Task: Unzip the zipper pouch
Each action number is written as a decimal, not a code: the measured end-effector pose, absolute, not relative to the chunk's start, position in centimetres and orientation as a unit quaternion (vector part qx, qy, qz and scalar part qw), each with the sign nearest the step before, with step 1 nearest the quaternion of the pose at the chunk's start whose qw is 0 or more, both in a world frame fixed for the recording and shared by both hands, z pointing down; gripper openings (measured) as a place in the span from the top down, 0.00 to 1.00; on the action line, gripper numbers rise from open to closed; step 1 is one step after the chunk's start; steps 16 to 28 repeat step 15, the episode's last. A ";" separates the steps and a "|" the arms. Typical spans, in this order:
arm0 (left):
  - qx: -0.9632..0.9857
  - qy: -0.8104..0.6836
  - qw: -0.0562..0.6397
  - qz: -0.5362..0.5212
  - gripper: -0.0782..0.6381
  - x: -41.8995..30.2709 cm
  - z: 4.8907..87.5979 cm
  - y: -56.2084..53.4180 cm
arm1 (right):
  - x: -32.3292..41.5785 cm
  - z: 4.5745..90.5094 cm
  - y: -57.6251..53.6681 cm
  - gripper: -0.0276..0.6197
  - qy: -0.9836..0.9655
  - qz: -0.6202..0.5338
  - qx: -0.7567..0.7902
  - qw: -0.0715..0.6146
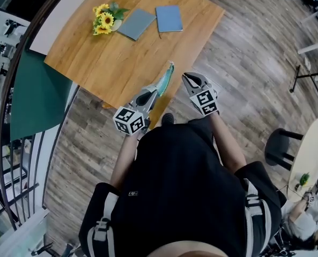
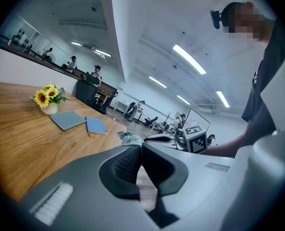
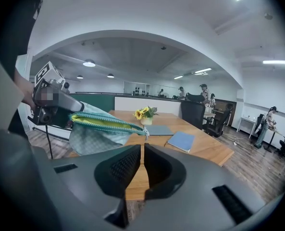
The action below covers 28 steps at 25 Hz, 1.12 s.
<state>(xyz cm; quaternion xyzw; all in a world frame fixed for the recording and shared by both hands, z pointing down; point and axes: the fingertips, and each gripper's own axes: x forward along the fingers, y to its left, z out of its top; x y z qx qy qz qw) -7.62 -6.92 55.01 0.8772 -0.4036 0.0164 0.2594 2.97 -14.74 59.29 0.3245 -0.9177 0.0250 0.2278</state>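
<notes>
A teal zipper pouch (image 1: pixel 166 79) hangs over the near edge of the wooden table (image 1: pixel 94 63). My left gripper (image 1: pixel 151 94) is shut on its near end. In the left gripper view only a bit of teal cloth (image 2: pixel 128 138) shows past the closed jaws of the left gripper (image 2: pixel 141 146). The right gripper view shows the pouch (image 3: pixel 92 134) with its zipper apart along the top, yellow-green lining showing and the zipper pull (image 3: pixel 145 132) at the far end. My right gripper (image 1: pixel 187 78) is shut and empty, just right of the pouch. Its jaws (image 3: pixel 141 149) hold nothing.
A small vase of sunflowers (image 1: pixel 104 20), a grey notebook (image 1: pixel 136 23) and a blue notebook (image 1: pixel 169 18) lie at the table's far side. A black stool (image 1: pixel 279 143) and a round pale table (image 1: pixel 311 154) stand on the wood floor to the right.
</notes>
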 end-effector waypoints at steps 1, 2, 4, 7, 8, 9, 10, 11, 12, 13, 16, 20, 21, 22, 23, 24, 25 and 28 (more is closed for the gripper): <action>0.876 -0.407 0.259 0.015 0.89 -7.7 55.0 -7.0 | 2.9 59.3 -14.7 0.92 -0.919 0.025 0.321 0.229; 0.874 -0.411 0.259 0.014 0.89 -7.8 55.0 -7.0 | 2.9 59.3 -14.6 0.92 -0.919 0.025 0.319 0.229; 0.872 -0.416 0.259 0.012 0.89 -8.0 54.9 -6.9 | 2.8 59.4 -14.5 0.92 -0.921 0.026 0.314 0.231; 0.869 -0.422 0.258 0.010 0.89 -8.5 54.9 -7.0 | 2.3 59.4 -14.5 0.92 -0.922 0.026 0.309 0.233; 0.869 -0.423 0.258 0.010 0.89 -8.6 54.8 -7.1 | 2.2 59.4 -14.6 0.92 -0.922 0.025 0.308 0.233; 0.868 -0.424 0.258 0.009 0.89 -8.7 54.9 -7.2 | 2.1 59.5 -14.7 0.92 -0.922 0.025 0.307 0.234; 0.868 -0.425 0.258 0.009 0.89 -8.8 54.9 -7.2 | 2.1 59.5 -14.7 0.92 -0.922 0.025 0.306 0.234; 0.867 -0.426 0.258 0.010 0.89 -8.8 54.9 -7.3 | 2.1 59.5 -14.7 0.92 -0.923 0.026 0.305 0.234; 0.867 -0.426 0.258 0.010 0.89 -8.8 54.9 -7.4 | 2.1 59.6 -14.8 0.92 -0.923 0.026 0.305 0.235; 0.867 -0.427 0.258 0.010 0.89 -8.8 54.9 -7.4 | 2.1 59.6 -14.8 0.92 -0.923 0.027 0.304 0.235; 0.866 -0.428 0.259 0.010 0.89 -8.9 54.9 -7.6 | 2.1 59.6 -14.9 0.92 -0.923 0.027 0.303 0.236; 0.866 -0.428 0.259 0.010 0.89 -8.9 54.9 -7.6 | 2.1 59.6 -14.9 0.92 -0.923 0.027 0.303 0.236; 0.866 -0.428 0.259 0.010 0.89 -8.9 54.9 -7.6 | 2.1 59.6 -14.9 0.92 -0.923 0.027 0.303 0.236; 0.866 -0.428 0.259 0.010 0.89 -8.9 54.9 -7.6 | 2.1 59.6 -14.9 0.92 -0.923 0.027 0.303 0.236; 0.866 -0.428 0.259 0.010 0.89 -8.9 54.9 -7.6 | 2.1 59.6 -14.9 0.92 -0.923 0.027 0.303 0.236; 0.866 -0.428 0.259 0.010 0.89 -8.9 54.9 -7.6 | 2.1 59.6 -14.9 0.92 -0.923 0.027 0.303 0.236; 0.866 -0.428 0.259 0.010 0.89 -8.9 54.9 -7.6 | 2.1 59.6 -14.9 0.92 -0.923 0.027 0.303 0.236; 0.866 -0.428 0.259 0.010 0.89 -8.9 54.9 -7.6 | 2.1 59.6 -14.9 0.92 -0.923 0.027 0.303 0.236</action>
